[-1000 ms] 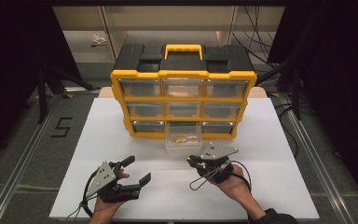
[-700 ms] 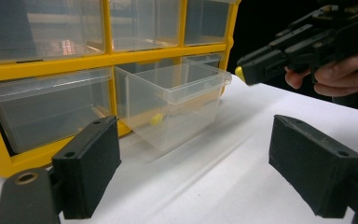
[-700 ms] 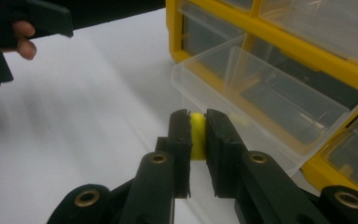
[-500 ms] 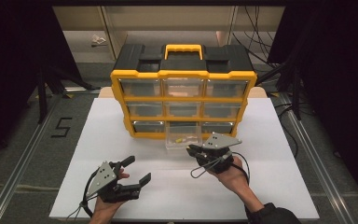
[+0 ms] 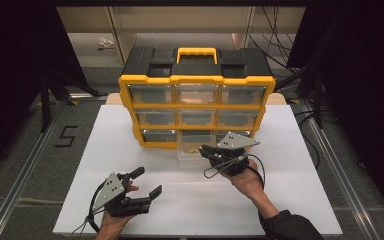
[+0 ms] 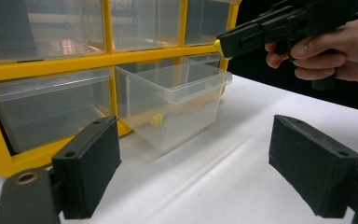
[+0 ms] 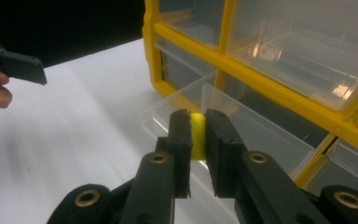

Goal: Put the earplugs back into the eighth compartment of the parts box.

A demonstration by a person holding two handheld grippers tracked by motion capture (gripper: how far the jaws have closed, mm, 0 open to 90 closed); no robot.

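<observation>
The right gripper [image 7: 196, 140] has its jaws clamped on a small yellow piece [image 7: 196, 135], held just above the open clear drawer [image 7: 242, 126] pulled out of the yellow organizer [image 5: 196, 107]. A second yellow piece [image 6: 156, 120] lies inside that drawer, ahead of the left gripper [image 6: 205, 163], whose jaws stand wide and bare over the white bench [image 5: 130, 150].

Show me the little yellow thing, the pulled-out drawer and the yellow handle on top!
little yellow thing [image 7: 197, 135], right gripper view, its middle between the pads.
pulled-out drawer [image 6: 179, 91], left gripper view, its clear front wall.
yellow handle [image 5: 196, 50], high view, its top bar.
</observation>
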